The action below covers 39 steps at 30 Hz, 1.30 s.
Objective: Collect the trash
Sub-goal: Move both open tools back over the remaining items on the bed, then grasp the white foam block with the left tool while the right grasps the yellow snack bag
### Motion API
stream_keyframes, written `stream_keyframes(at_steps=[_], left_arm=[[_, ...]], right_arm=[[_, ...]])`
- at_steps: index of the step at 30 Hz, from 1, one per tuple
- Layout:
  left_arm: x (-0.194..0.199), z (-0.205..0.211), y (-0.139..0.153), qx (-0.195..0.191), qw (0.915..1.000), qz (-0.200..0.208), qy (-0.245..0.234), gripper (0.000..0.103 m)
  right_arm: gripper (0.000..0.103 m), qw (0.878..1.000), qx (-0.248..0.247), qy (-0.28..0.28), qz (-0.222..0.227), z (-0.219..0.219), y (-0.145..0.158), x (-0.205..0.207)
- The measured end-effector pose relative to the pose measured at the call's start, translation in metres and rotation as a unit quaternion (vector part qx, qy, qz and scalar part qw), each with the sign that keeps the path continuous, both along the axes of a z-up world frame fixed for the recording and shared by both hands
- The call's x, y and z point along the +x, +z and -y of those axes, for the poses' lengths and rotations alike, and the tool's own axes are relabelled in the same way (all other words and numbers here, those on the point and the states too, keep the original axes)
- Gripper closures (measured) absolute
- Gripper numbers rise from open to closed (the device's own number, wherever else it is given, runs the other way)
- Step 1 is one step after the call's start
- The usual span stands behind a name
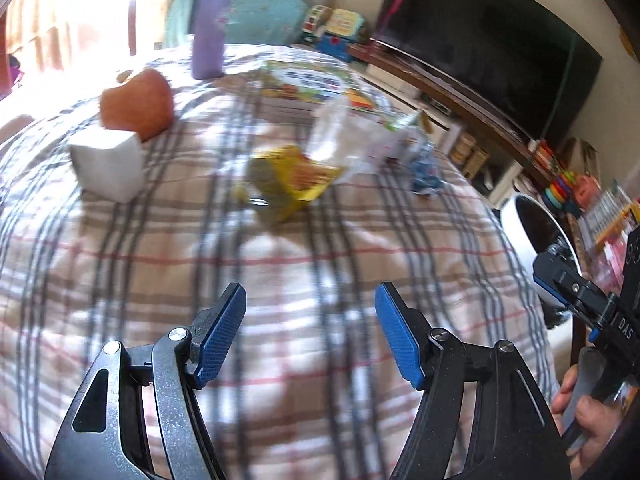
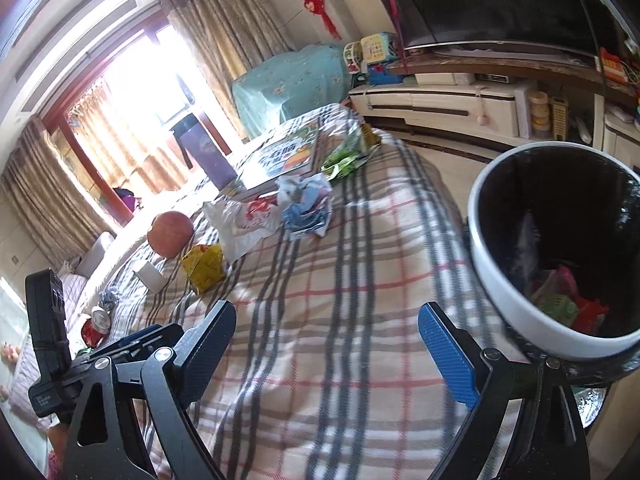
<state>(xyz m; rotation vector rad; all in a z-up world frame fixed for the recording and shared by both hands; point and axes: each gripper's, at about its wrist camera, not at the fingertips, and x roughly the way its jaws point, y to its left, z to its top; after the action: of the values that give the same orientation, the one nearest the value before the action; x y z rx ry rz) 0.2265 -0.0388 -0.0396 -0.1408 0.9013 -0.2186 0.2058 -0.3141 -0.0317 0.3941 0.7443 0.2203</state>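
Observation:
A crumpled yellow carton (image 1: 288,184) (image 2: 204,266) lies on the plaid cloth, with a clear plastic bag (image 1: 340,136) (image 2: 240,220) and a crumpled blue-and-white wrapper (image 1: 426,172) (image 2: 306,208) beyond it. A green wrapper (image 2: 348,152) lies farther back. A white-rimmed trash bin (image 2: 532,312) (image 1: 520,232) with wrappers inside stands at the right edge. My left gripper (image 1: 310,332) is open and empty, above the cloth short of the carton. My right gripper (image 2: 326,344) is open and empty beside the bin.
An apple (image 1: 138,104) (image 2: 170,232), a white box (image 1: 110,164), a purple flask (image 1: 208,24) and picture books (image 1: 312,84) sit on the cloth. A red can (image 2: 96,324) lies at the far left. A TV (image 1: 492,40) and a cabinet stand to the right.

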Motion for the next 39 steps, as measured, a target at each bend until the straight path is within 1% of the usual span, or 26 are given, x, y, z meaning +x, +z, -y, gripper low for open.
stream_keyframes(at_steps=[3, 5, 13, 19, 25, 29, 33, 36, 38, 39], left_arm=[[0.004, -0.014, -0.002, -0.004, 0.9999, -0.004, 0.016, 0.033], [0.007, -0.022, -0.002, 0.0, 0.9996, -0.004, 0.026, 0.031], [0.016, -0.049, -0.005, 0.008, 0.9979, -0.007, 0.063, 0.028], [0.031, -0.076, -0.008, 0.013, 0.9948, -0.011, 0.1, 0.026], [0.057, -0.102, -0.009, 0.015, 0.9888, -0.014, 0.148, 0.022], [0.078, -0.113, -0.009, 0.005, 0.986, -0.021, 0.165, 0.019], [0.092, -0.118, -0.009, 0.008, 0.9843, -0.022, 0.175, 0.018], [0.101, -0.118, -0.013, 0.028, 0.9825, -0.02, 0.183, 0.018], [0.106, -0.12, -0.019, 0.038, 0.9801, -0.027, 0.193, 0.018], [0.108, -0.122, -0.022, 0.037, 0.9791, -0.033, 0.197, 0.018]], right_arm=[[0.009, 1.0, 0.002, 0.01, -0.006, -0.01, -0.003, 0.007], [0.009, 1.0, 0.003, 0.016, -0.009, -0.017, -0.004, 0.011], [0.009, 0.999, 0.008, 0.046, -0.018, -0.045, -0.008, 0.021], [0.009, 0.997, 0.003, 0.078, -0.013, -0.079, -0.005, 0.029], [0.01, 0.994, -0.001, 0.111, -0.009, -0.118, -0.008, 0.047], [0.015, 0.992, 0.0, 0.127, -0.017, -0.137, -0.014, 0.064], [0.02, 0.991, -0.001, 0.13, -0.027, -0.148, -0.02, 0.08], [0.026, 0.991, 0.007, 0.129, -0.042, -0.153, -0.026, 0.093], [0.029, 0.991, 0.008, 0.128, -0.048, -0.157, -0.03, 0.1], [0.034, 0.991, 0.008, 0.127, -0.05, -0.158, -0.032, 0.103]])
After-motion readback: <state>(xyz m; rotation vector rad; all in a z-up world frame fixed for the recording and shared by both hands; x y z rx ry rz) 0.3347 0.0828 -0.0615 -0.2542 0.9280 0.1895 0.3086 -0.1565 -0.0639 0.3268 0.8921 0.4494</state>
